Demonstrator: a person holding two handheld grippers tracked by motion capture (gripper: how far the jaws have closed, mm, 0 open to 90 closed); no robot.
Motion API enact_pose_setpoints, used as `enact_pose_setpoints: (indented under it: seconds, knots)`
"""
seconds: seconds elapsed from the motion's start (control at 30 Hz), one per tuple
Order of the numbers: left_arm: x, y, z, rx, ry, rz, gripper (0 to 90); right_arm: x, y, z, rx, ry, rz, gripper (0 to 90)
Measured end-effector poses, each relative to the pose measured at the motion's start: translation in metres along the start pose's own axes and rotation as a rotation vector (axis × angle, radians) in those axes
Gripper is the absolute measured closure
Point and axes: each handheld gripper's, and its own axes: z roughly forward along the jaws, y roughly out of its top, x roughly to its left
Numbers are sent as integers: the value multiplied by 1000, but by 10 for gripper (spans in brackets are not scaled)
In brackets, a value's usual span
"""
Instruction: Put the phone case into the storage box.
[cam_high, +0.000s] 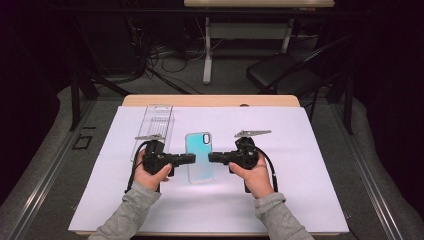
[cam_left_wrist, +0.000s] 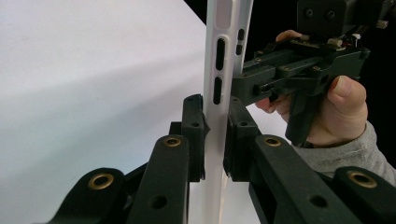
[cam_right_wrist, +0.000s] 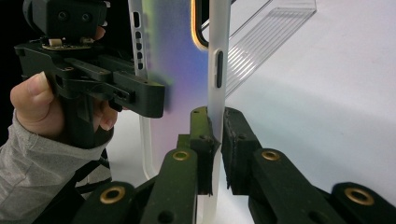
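Observation:
A translucent teal phone case (cam_high: 199, 156) with a camera cutout hangs a little above the white sheet, gripped from both sides. My left gripper (cam_high: 192, 159) is shut on its left edge. In the left gripper view the case's white rim (cam_left_wrist: 215, 116) runs upright between the pads of my left gripper (cam_left_wrist: 215, 140). My right gripper (cam_high: 211, 158) is shut on the right edge. The right gripper view has that rim (cam_right_wrist: 217, 88) pinched between the jaws of my right gripper (cam_right_wrist: 215, 144), with the case's iridescent back (cam_right_wrist: 180, 70) beyond it.
A clear ribbed plastic tray (cam_high: 154, 126) lies on the white sheet (cam_high: 300, 195) at the back left, seen again in the right gripper view (cam_right_wrist: 266, 42). Beyond the wooden table edge (cam_high: 210, 100) are a black chair (cam_high: 285, 72) and another table's legs.

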Motion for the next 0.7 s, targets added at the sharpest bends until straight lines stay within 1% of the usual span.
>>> enact_pose_setpoints:
  seconds: [0.43, 0.57, 0.7]
  knots:
    - [1, 0, 0, -9, 0, -14, 774, -1, 0, -1, -4, -2, 2, 838]
    - [1, 0, -1, -13, 0, -12, 765, -1, 0, -1, -5, -4, 4, 838]
    - [1, 1, -1, -20, -4, -16, 740, 0, 1, -2, -10, -7, 6, 838]
